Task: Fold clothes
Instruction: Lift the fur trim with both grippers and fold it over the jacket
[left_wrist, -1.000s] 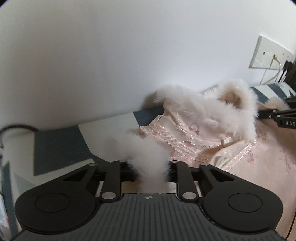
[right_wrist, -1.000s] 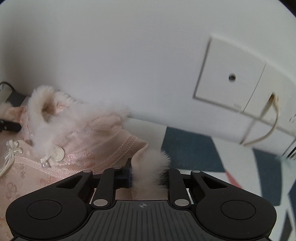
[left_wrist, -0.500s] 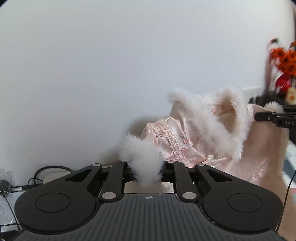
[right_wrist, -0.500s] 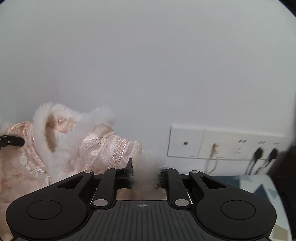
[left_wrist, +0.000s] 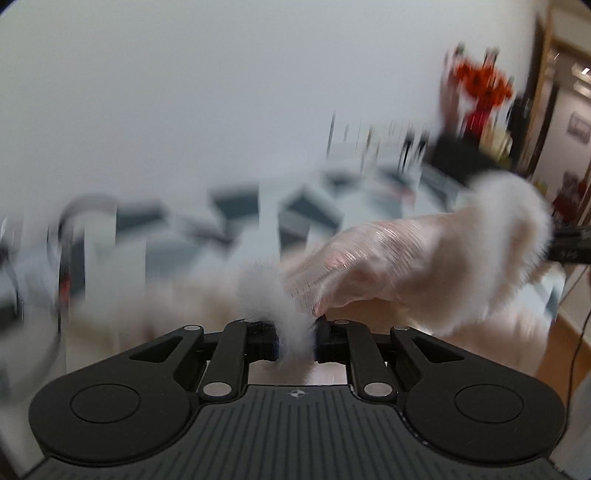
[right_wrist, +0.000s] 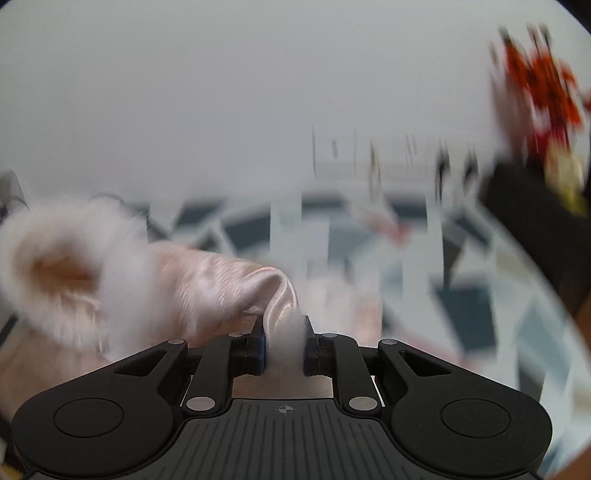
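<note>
Holding the pink garment (left_wrist: 399, 266) aloft, your left tool (left_wrist: 295, 341) and right tool (right_wrist: 284, 345) each pinch its fur trim; no fold is made yet.

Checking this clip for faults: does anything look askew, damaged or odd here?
Nothing damaged. Both views are heavily motion-blurred. The left gripper and right gripper each clamp fur trim of the pink garment, which hangs bunched between them, not flat.

pink satin garment (left_wrist: 399, 266), white fur trim, held aloft
</note>
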